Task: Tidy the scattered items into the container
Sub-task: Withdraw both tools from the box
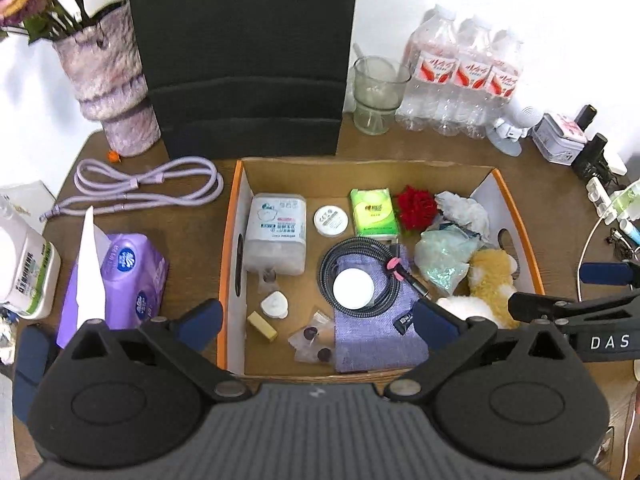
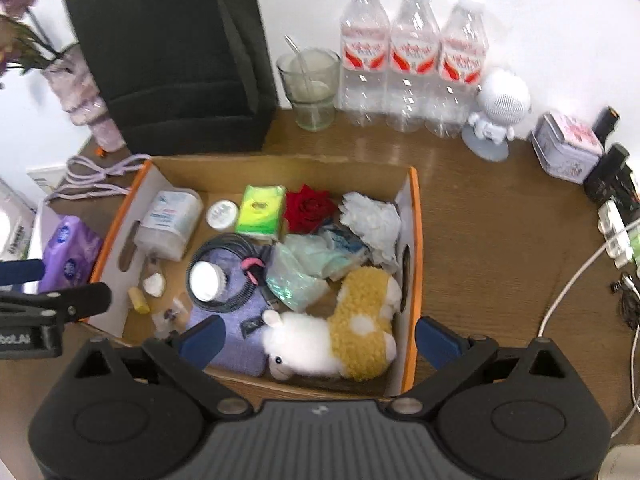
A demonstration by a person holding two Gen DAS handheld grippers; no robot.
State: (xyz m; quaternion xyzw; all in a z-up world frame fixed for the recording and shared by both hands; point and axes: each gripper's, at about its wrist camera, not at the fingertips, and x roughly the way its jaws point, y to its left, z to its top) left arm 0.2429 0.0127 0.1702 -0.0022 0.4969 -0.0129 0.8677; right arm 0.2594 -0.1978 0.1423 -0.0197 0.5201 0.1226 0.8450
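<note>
both grippers wide above filled box (image 1: pixel 516 204)

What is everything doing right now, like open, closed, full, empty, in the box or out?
left gripper: open, holding nothing
right gripper: open, holding nothing
cardboard box: open on top, filled with items
plush toy: lying in the box
red rose: in the box
purple tissue pack: outside the box, a tissue sticking up
lilac cable: outside, loosely looped
water bottles: upright, capped, look empty
</note>
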